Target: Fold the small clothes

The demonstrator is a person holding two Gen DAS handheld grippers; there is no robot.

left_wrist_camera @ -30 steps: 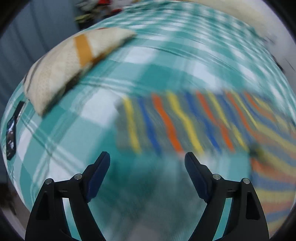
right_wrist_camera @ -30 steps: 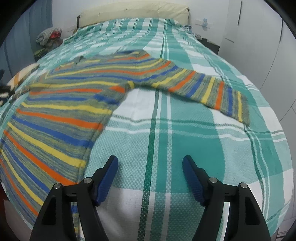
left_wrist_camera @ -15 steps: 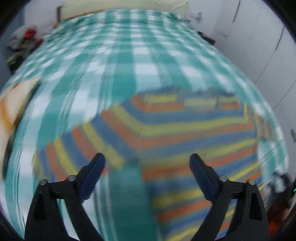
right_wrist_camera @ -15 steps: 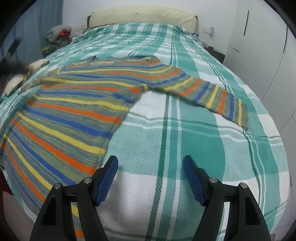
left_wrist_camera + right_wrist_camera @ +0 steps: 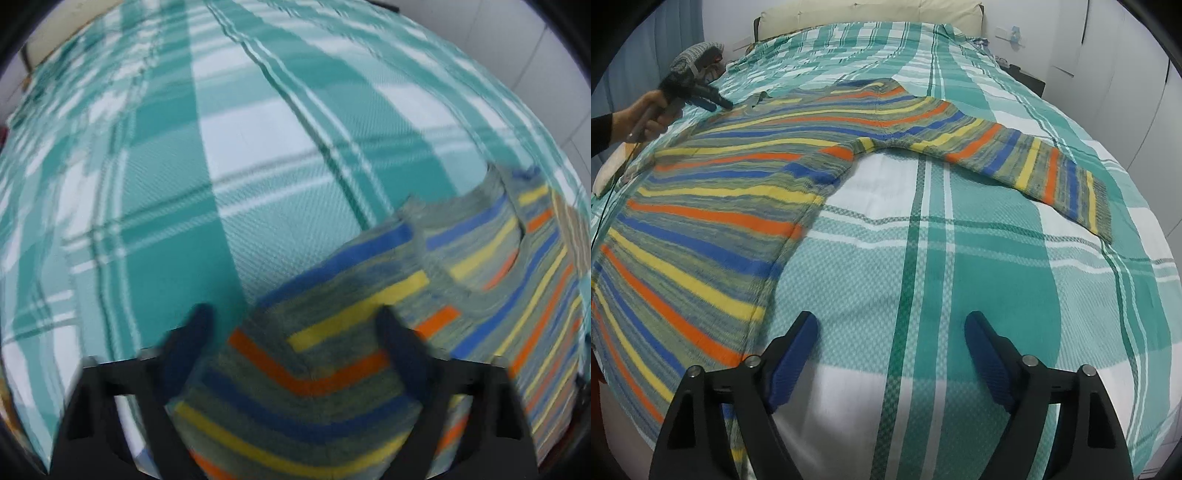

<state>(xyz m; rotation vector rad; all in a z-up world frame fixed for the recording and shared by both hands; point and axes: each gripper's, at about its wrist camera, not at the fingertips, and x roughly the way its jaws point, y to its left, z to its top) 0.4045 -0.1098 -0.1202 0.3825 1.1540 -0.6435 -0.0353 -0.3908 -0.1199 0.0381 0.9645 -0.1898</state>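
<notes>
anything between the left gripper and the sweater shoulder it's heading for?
Nothing visible. The left gripper has open jaws right over the striped sweater near its neckline, only bare checked bedspread beside it. The right gripper hangs open off to the side.

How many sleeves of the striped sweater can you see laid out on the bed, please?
1: the sleeve stretches toward the bed's right side. The other, near the left tool, is hidden or too blurred to tell.

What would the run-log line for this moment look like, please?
striped knit sweater: flat on green plaid bedspread, unfolded | left gripper: open over sweater's shoulder | right gripper: open above bedspread, off sweater
</notes>
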